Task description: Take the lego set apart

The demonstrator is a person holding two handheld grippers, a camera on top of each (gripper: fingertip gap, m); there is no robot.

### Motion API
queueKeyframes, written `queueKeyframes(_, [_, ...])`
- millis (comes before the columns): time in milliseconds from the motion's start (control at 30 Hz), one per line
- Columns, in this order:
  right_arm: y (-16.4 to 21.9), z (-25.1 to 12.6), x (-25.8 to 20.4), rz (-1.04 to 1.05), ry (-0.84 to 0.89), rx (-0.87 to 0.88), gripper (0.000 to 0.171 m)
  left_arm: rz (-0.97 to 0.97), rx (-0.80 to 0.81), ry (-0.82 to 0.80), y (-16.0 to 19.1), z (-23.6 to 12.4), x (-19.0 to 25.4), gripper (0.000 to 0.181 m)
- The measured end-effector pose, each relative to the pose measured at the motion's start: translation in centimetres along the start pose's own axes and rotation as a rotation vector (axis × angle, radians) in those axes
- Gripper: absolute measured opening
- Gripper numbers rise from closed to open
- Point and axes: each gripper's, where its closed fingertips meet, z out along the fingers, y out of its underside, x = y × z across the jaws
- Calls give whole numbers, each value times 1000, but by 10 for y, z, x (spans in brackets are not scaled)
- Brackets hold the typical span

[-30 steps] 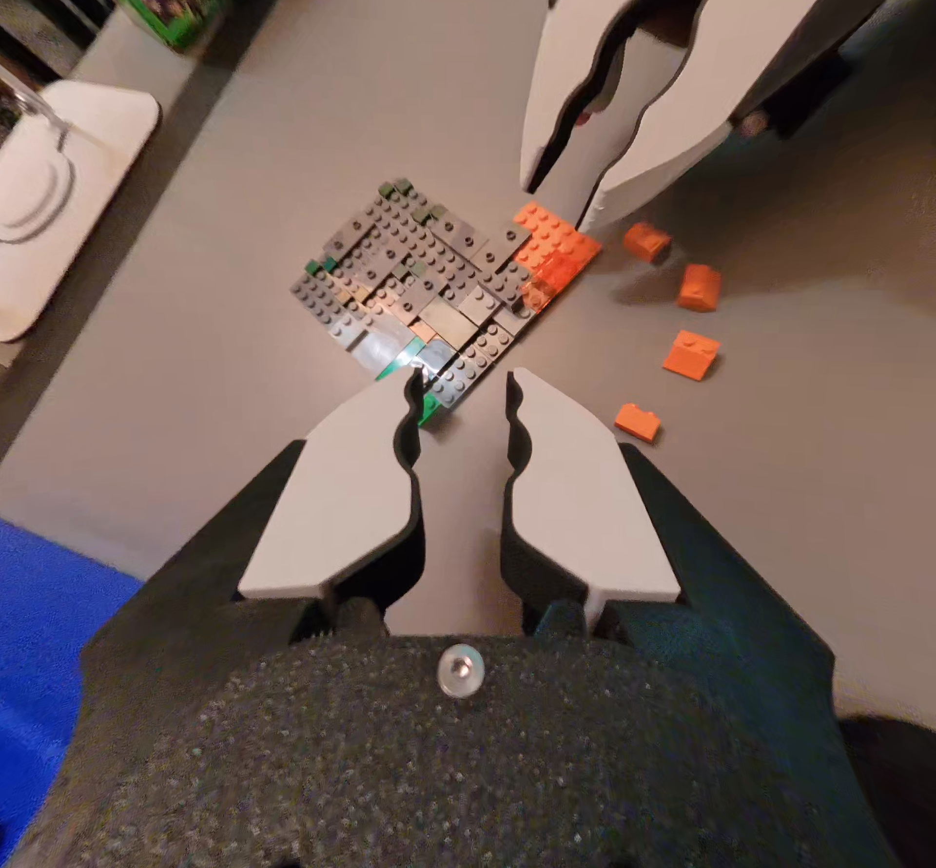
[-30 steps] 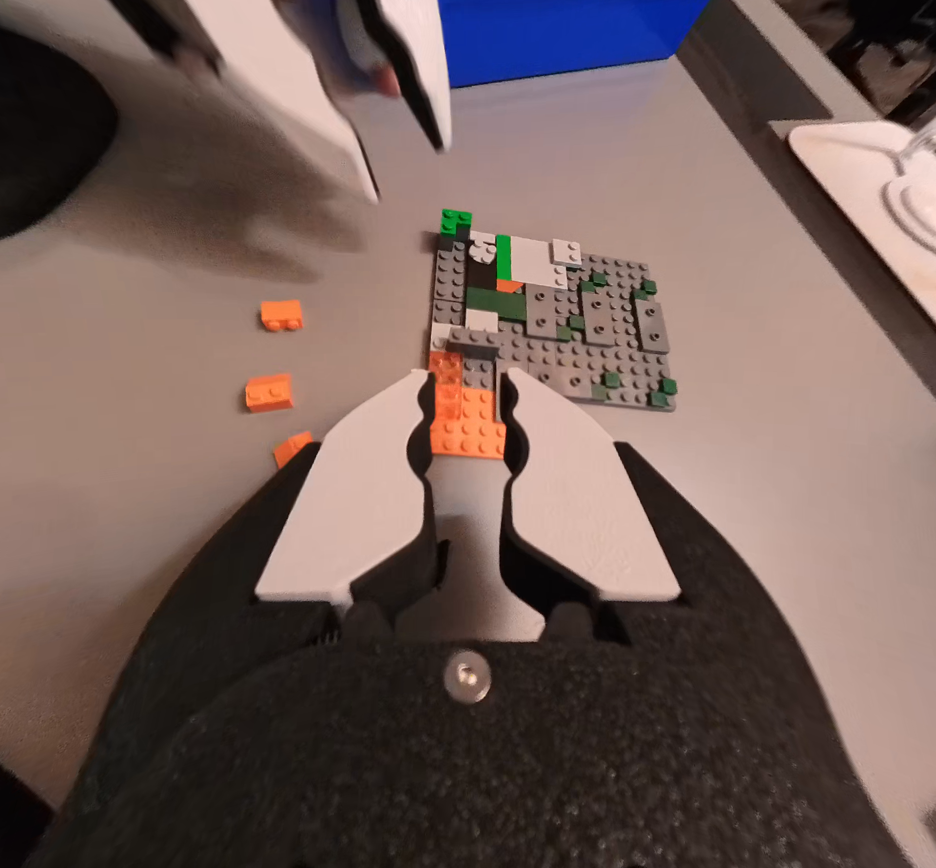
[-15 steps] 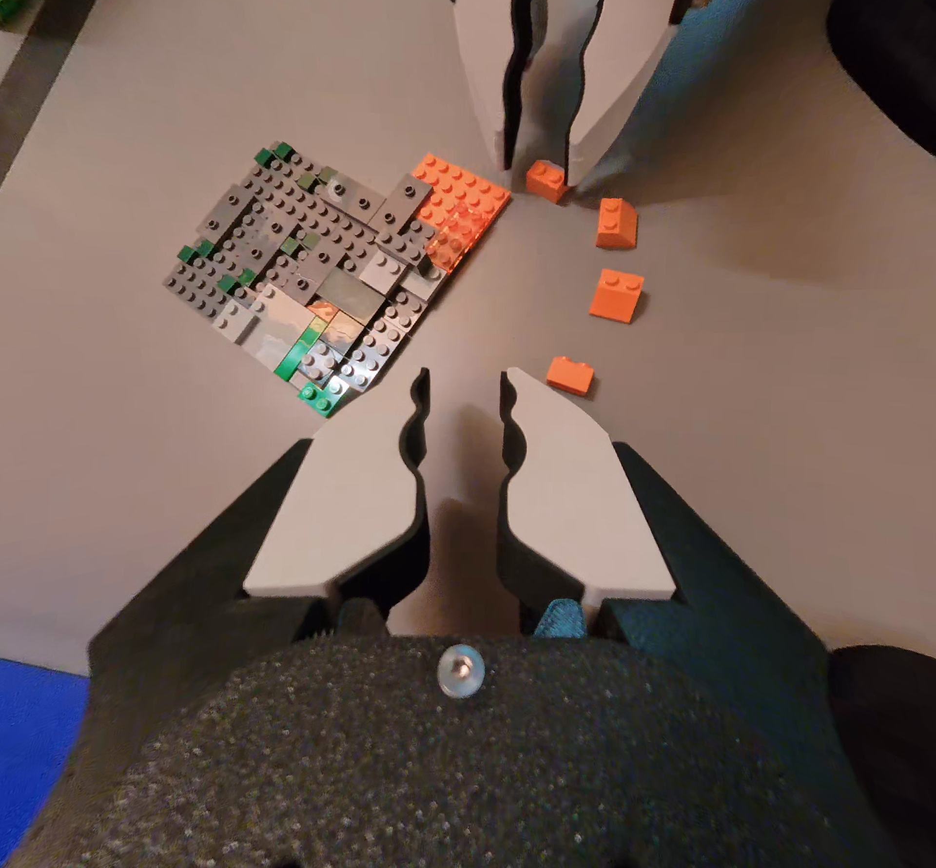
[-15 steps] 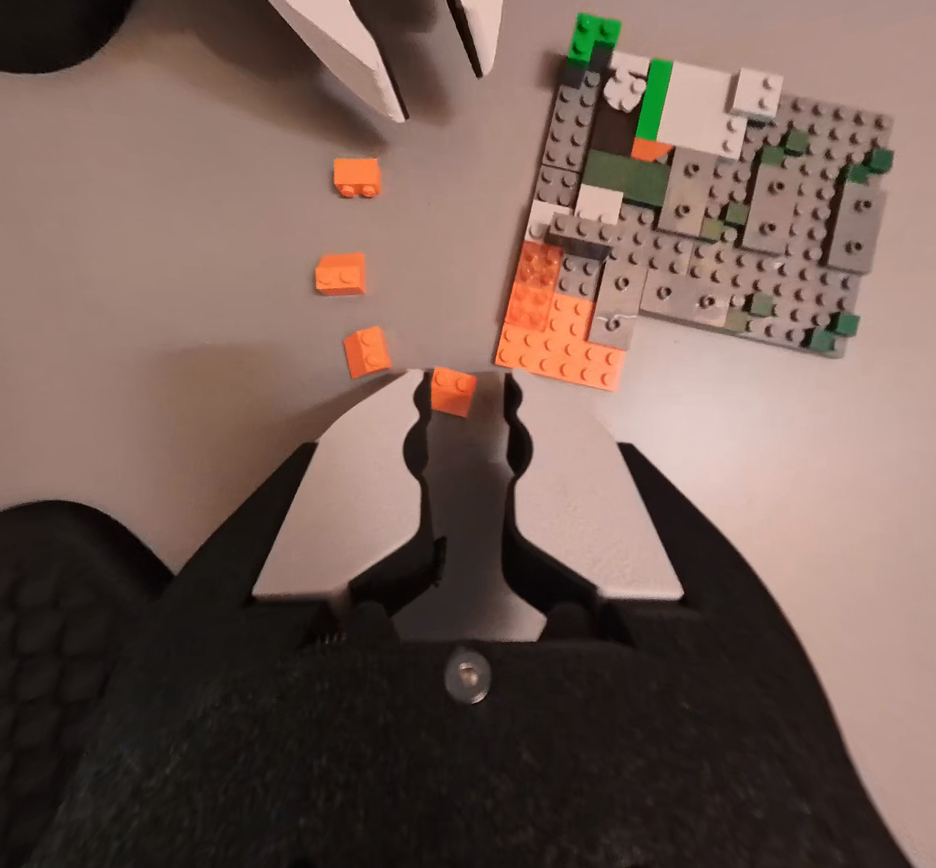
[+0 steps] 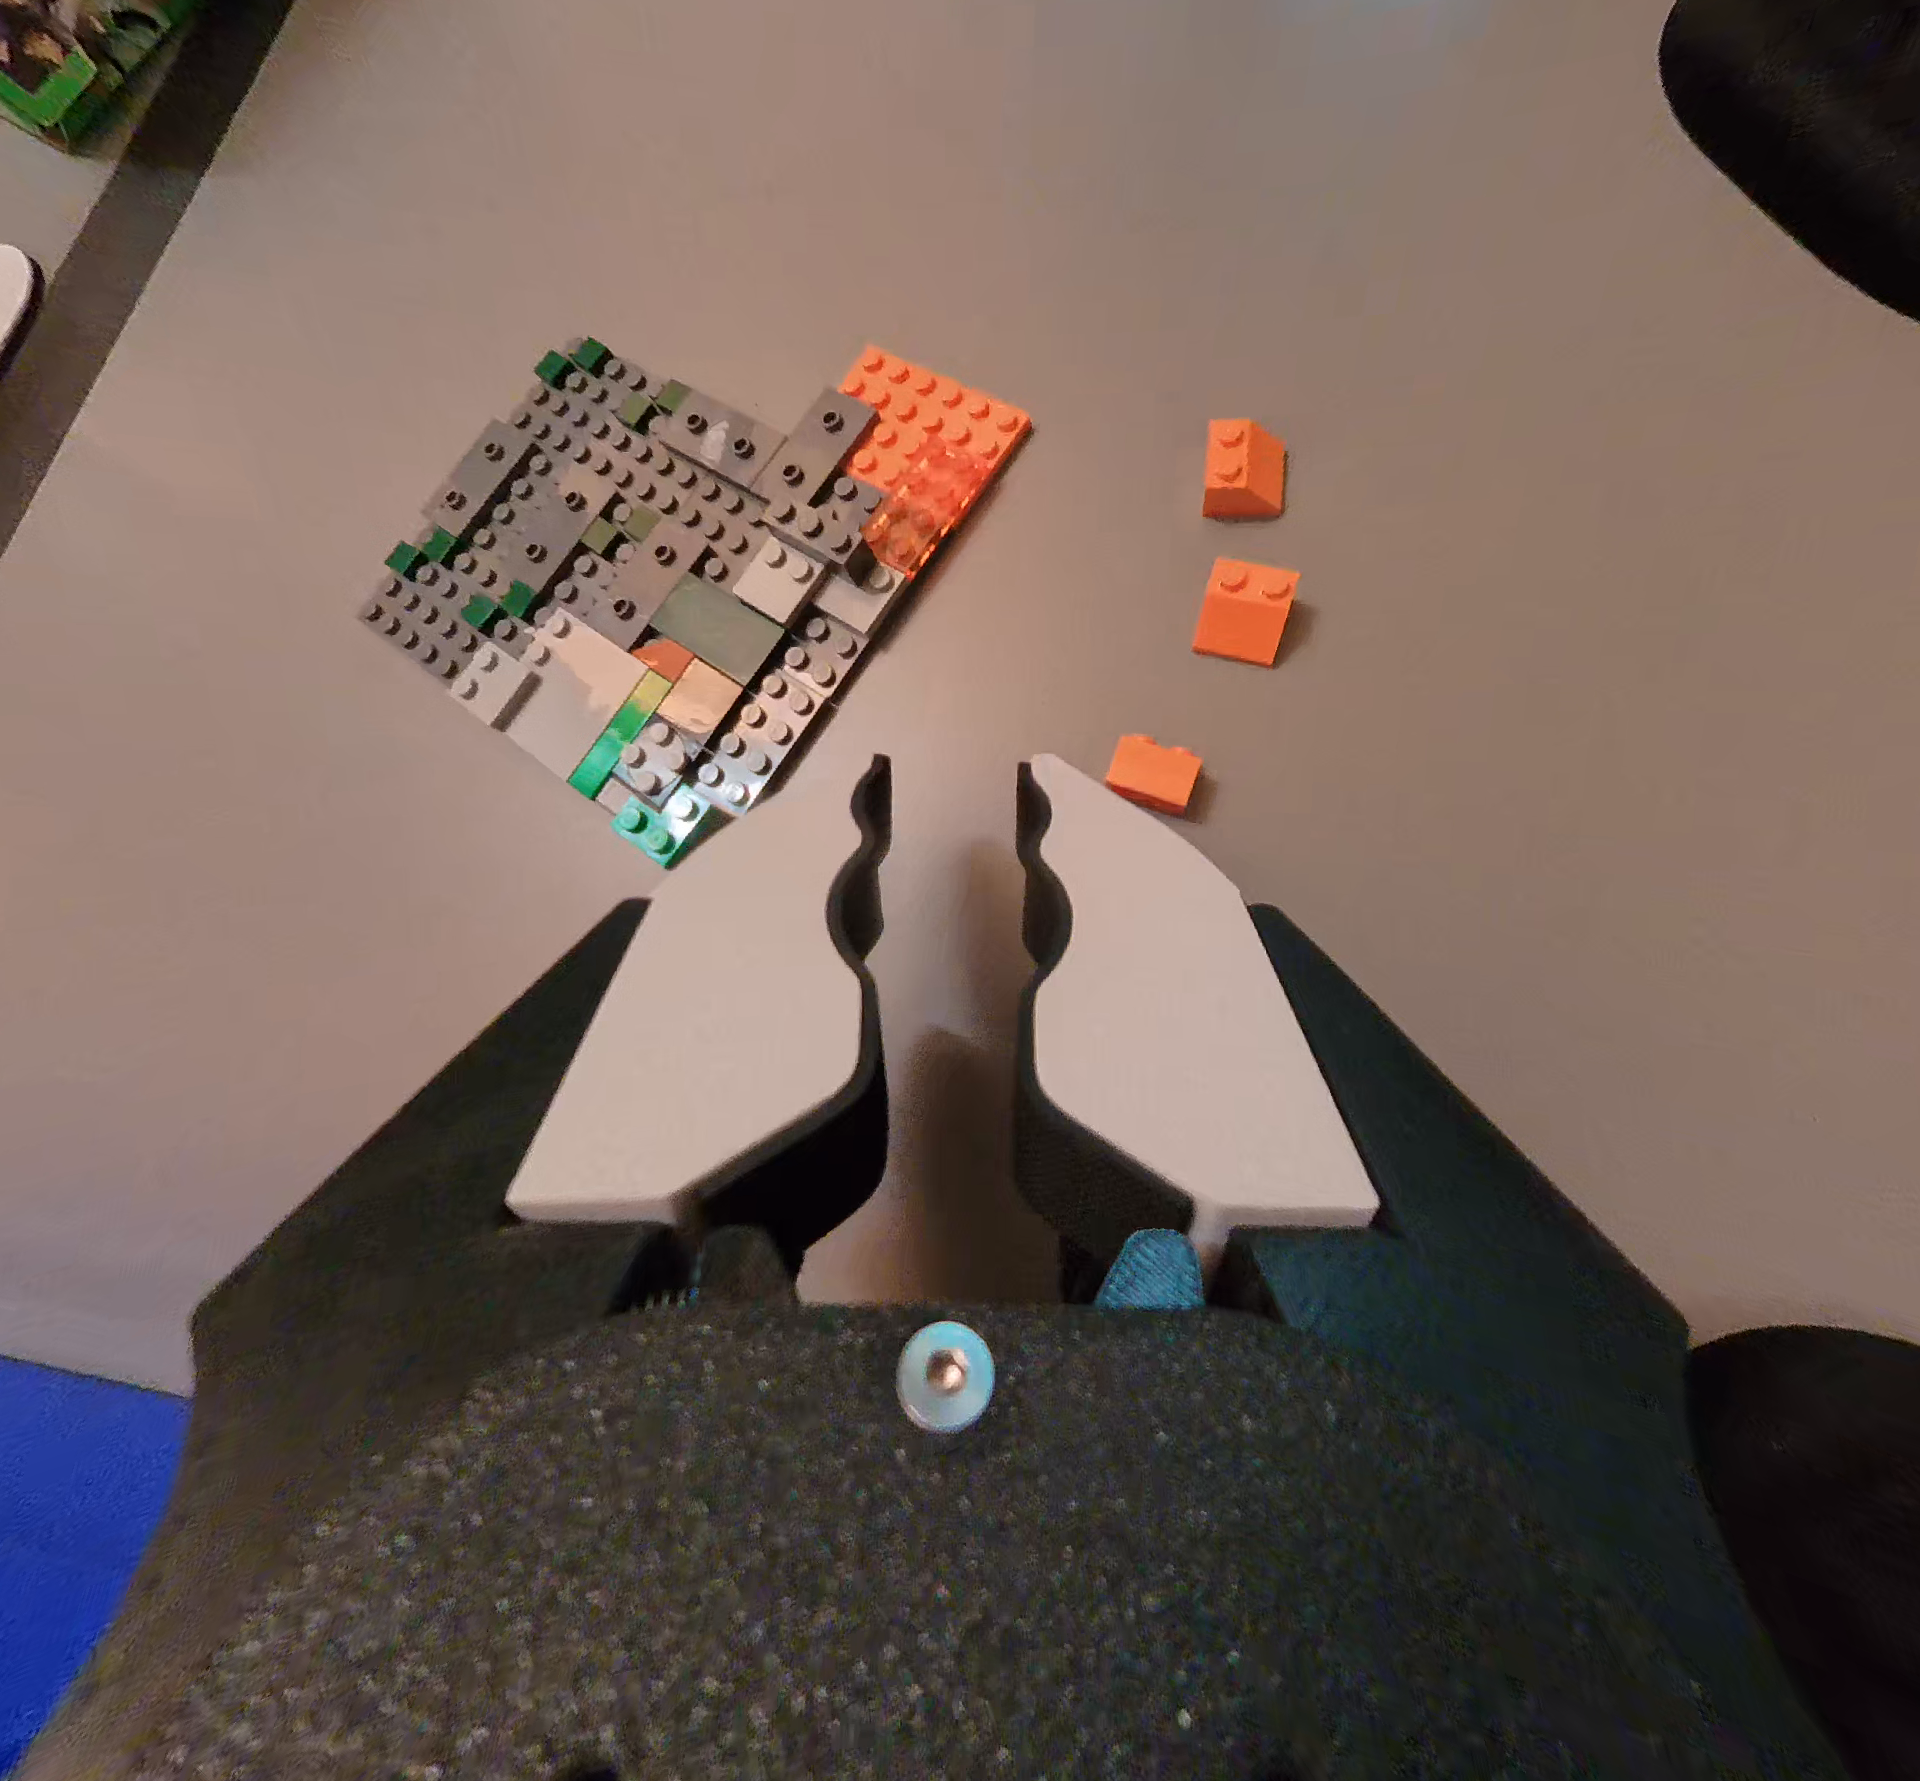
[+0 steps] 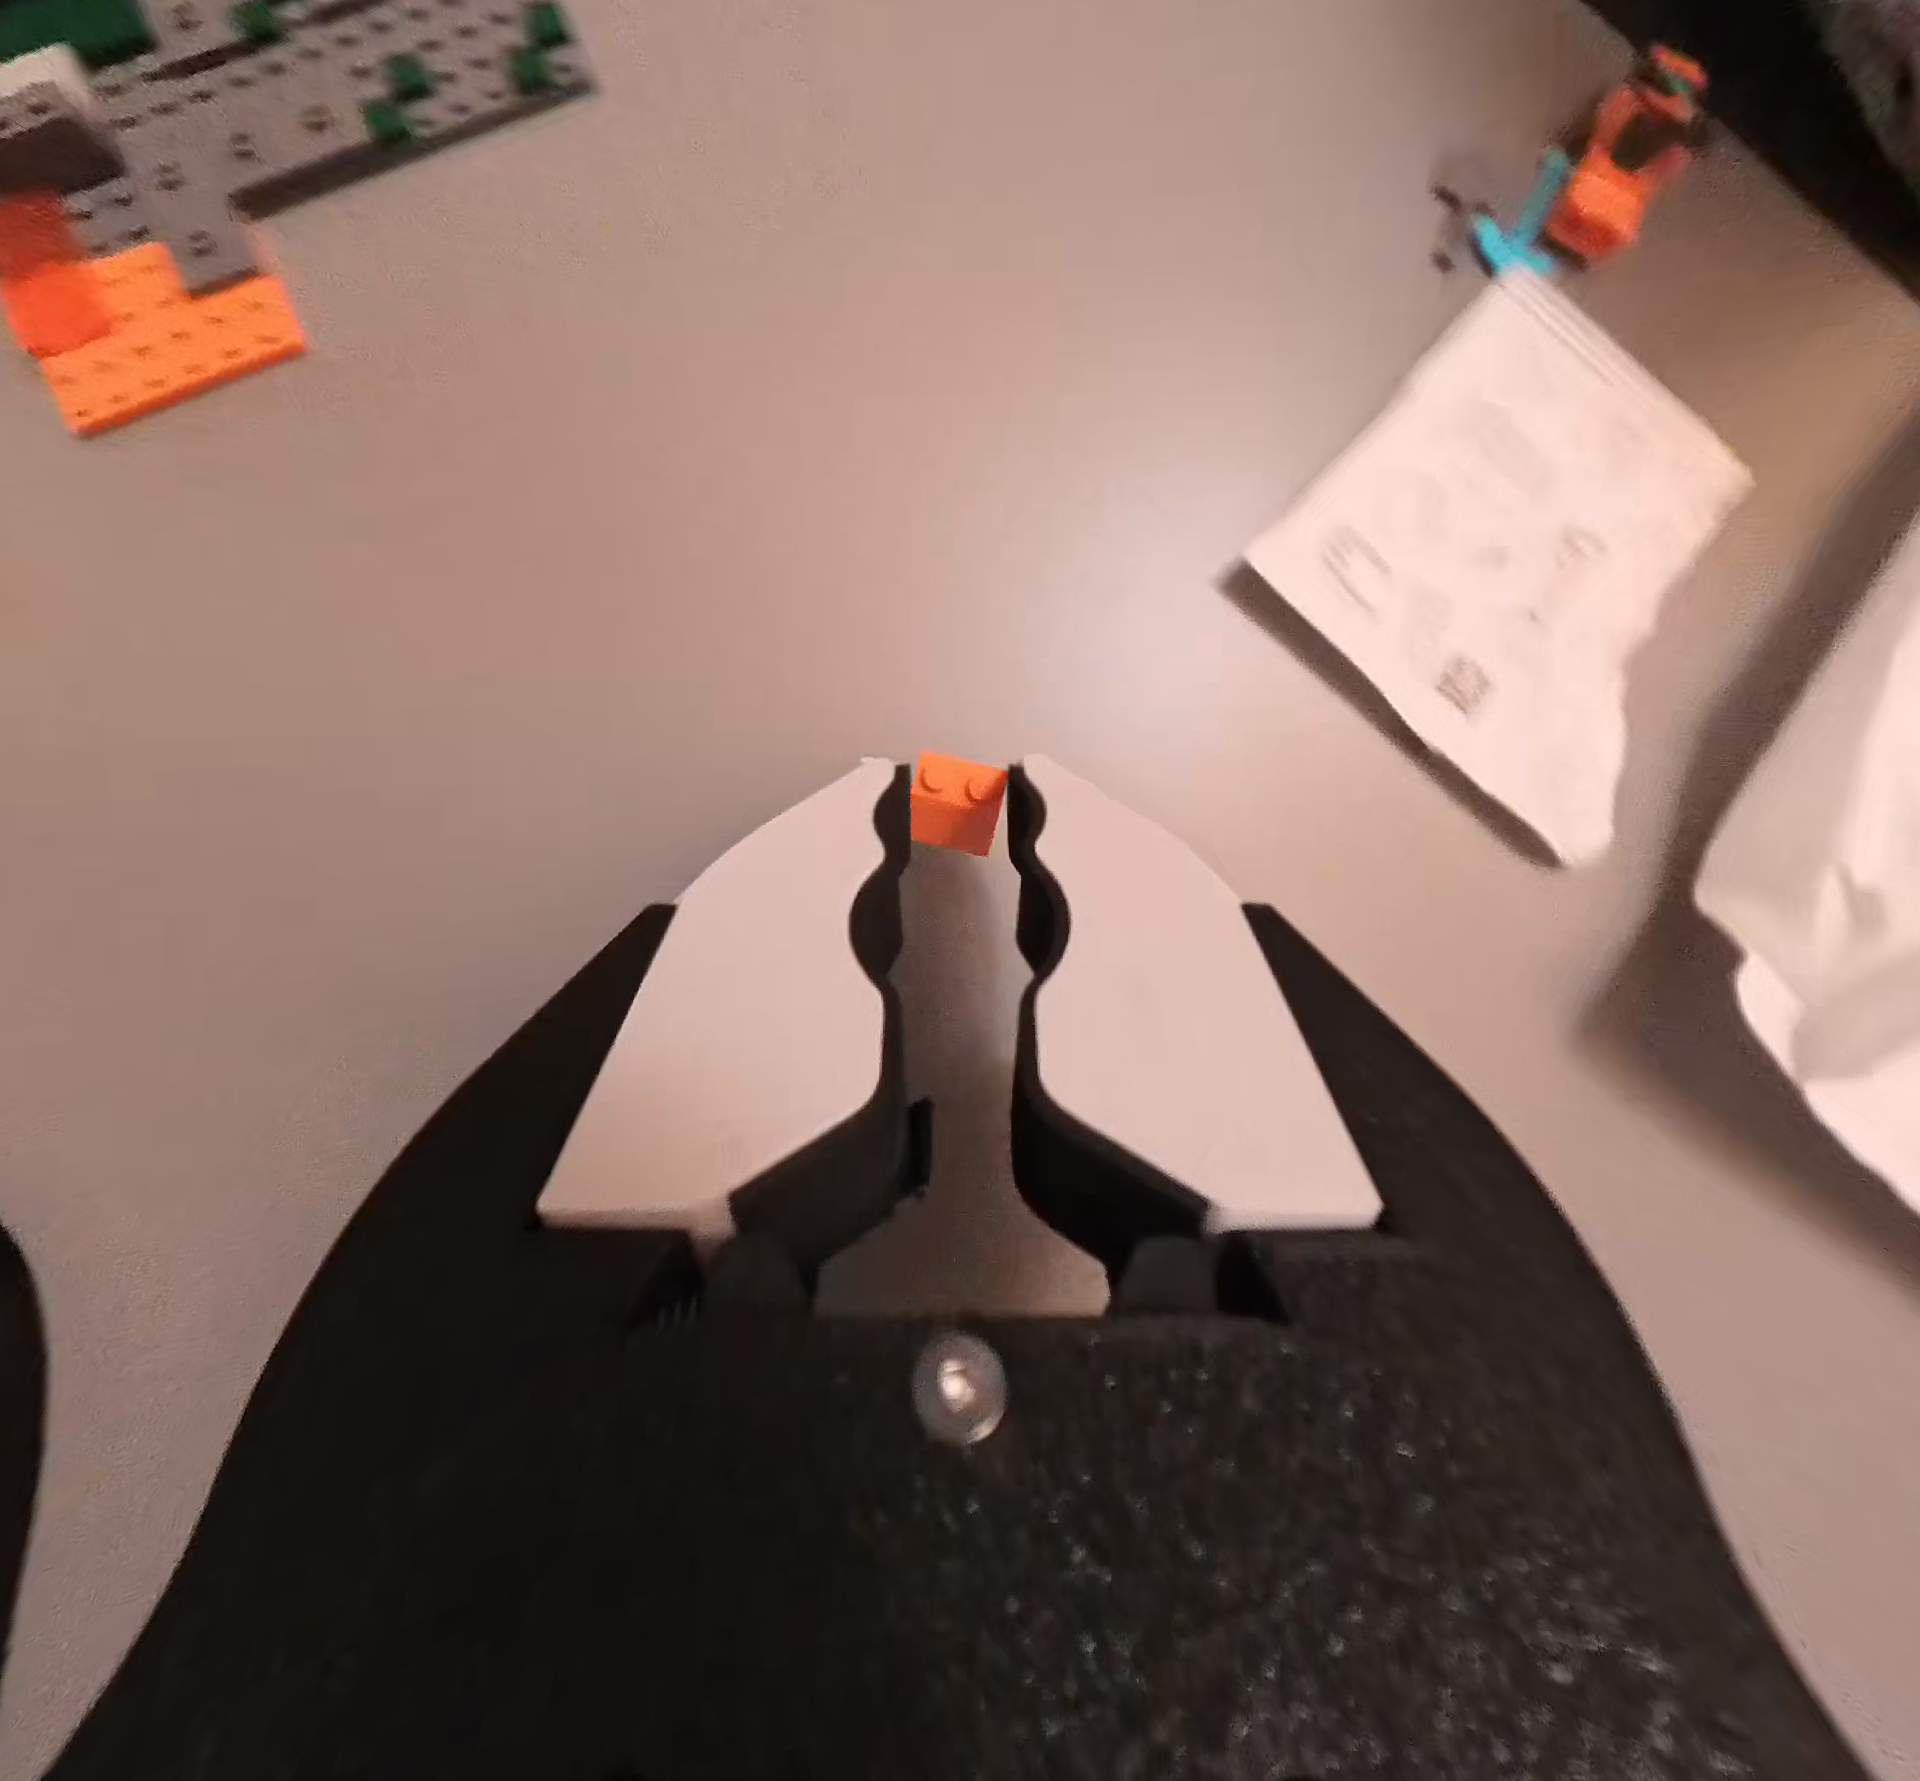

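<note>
The right gripper (image 6: pixel 958 781) has a small orange two-stud lego brick (image 6: pixel 957 815) pinched at its very fingertips, jaws narrowed onto it, clear above the smooth grey tabletop (image 6: pixel 727 526). Bare table spreads ahead of that claw; the flat grey studded lego plate with its orange corner section (image 6: pixel 177 173) sits far off to its upper left, partly cut by the frame edge. To the claw's right lies a white printed paper booklet (image 6: pixel 1496 578), and beyond that, near the table's dark edge, a small orange and teal lego figure (image 6: pixel 1600 173). The left gripper (image 5: pixel 951 775) hangs with its jaws parted, nothing between them, open table under the tips. The lego plate (image 5: pixel 665 578) is just ahead-left of it, near corner close to the left finger. Three loose orange bricks line up ahead-right: the nearest (image 5: pixel 1153 773) just beside the right fingertip, a sloped one (image 5: pixel 1247 611) farther out, another (image 5: pixel 1244 469) beyond, each apart from the next.
</note>
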Motion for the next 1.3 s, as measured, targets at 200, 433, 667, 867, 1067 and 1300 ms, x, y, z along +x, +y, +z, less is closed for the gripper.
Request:
queueKeyframes(200, [20, 8, 23, 79, 52, 20, 36, -7, 4, -5, -1, 2, -1, 23])
queueKeyframes(433, [-32, -11, -102, -252, -283, 190, 38, -17, 5, -3, 0, 3, -2, 23])
queueKeyframes(667, [-36, 15, -217, -524, -521, 131, 34, -7, 5, 1, 1, 3, 0, 22])
queueKeyframes(867, [-30, 35, -230, -558, -526, 63, 26, 4, 17, 2, -3, 0, 2, 22])
queueKeyframes(1067, [-31, 28, -215, -559, -470, 76, 8, 8, 10, 9, -1, 1, 3, 22])
queueKeyframes(1300, [-15, -8, -98, -350, -212, 54, 8, 11, 5, 16, -2, 2, 5, 22])
